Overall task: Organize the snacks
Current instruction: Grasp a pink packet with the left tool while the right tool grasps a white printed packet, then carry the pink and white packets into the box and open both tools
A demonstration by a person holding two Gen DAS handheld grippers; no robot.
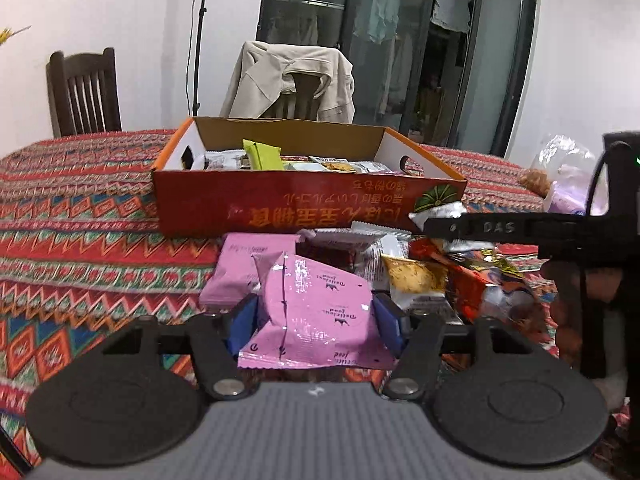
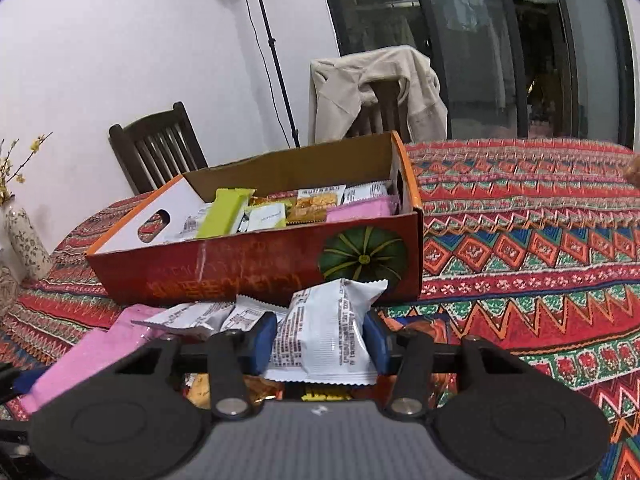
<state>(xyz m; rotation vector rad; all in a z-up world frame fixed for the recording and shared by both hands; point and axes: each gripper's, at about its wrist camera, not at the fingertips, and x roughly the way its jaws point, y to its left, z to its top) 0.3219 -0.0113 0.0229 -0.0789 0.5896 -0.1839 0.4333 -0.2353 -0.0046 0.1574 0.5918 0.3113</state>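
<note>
Left gripper [image 1: 314, 322]: jaws part closed, pads pressing both sides of a pink packet [image 1: 316, 312]. Right gripper [image 2: 320, 342]: jaws narrow, clamped on a white packet [image 2: 326, 336]. No earlier view.

Ahead of both jaws, the orange box [image 1: 280, 208], near wall just beyond the held packets, open top, part filled with snacks. Loose packet pile [image 1: 404, 280] crowds the left jaws' right side. Open patterned bench [image 2: 540, 248] right of the right jaws. Print on packets unreadable; box floor hidden.
</note>
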